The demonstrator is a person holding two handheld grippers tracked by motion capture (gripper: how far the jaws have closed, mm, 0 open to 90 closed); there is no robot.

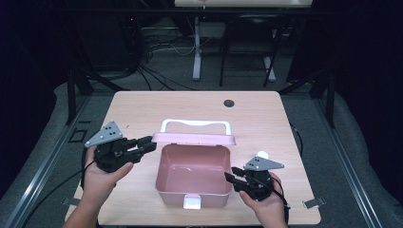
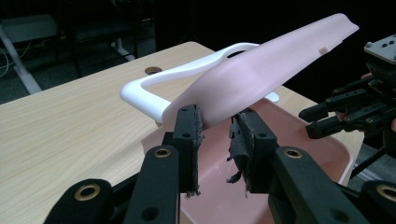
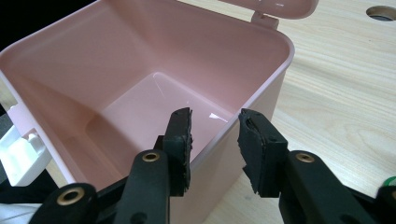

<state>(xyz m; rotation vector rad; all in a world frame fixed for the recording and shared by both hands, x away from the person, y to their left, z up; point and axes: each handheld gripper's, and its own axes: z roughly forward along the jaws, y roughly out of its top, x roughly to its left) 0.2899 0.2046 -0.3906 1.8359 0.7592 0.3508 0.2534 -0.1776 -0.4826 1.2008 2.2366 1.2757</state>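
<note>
A pink plastic box (image 1: 192, 194) stands open at the middle of the table, its inside bare (image 3: 140, 60). Its pink lid (image 1: 195, 138) with a white handle (image 1: 196, 123) is tilted up at the back. My left gripper (image 1: 149, 142) is at the lid's left corner. In the left gripper view, that corner of the lid (image 2: 271, 65) sits between the pads and the left gripper (image 2: 215, 135) is shut on it. My right gripper (image 1: 229, 175) straddles the box's right wall. One pad is inside and one outside, and the right gripper (image 3: 215, 135) stands open with a small gap to the wall.
A white latch (image 1: 192, 203) hangs on the box's front wall. The wooden table (image 1: 142, 109) has a round cable hole (image 1: 229, 103) at the back. Beyond its far edge, desk legs and cables stand on a dark floor.
</note>
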